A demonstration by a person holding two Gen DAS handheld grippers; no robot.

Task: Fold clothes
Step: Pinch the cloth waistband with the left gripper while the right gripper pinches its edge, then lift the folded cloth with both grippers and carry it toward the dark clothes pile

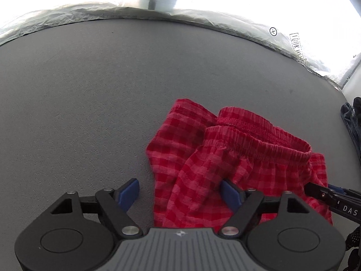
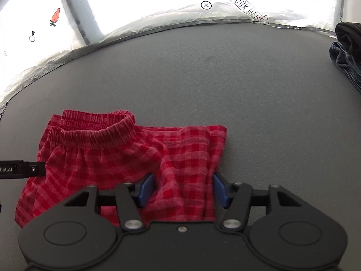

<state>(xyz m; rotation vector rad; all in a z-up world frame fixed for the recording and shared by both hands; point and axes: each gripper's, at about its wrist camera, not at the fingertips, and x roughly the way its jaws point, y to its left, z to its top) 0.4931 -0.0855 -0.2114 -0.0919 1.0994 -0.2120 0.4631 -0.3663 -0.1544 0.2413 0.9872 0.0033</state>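
Note:
Red checked shorts (image 1: 225, 158) with an elastic waistband (image 1: 259, 135) lie crumpled on the grey table (image 1: 90, 90). My left gripper (image 1: 179, 194) is open, its jaws wide, over the shorts' left edge with its right pad on the cloth. In the right wrist view the shorts (image 2: 112, 158) lie at the lower left with the waistband (image 2: 97, 133) towards the back. My right gripper (image 2: 183, 190) is open with a fold of the shorts' right part between its blue pads (image 2: 218, 189). Each gripper's tip shows in the other's view: the right one (image 1: 325, 192), the left one (image 2: 33, 169).
A pile of dark and blue denim clothes (image 2: 347, 52) lies at the table's right edge, also seen in the left wrist view (image 1: 353, 117). A crinkled silver sheet (image 1: 203, 18) runs along the table's far edge below a bright white wall with printed marks (image 2: 248, 6).

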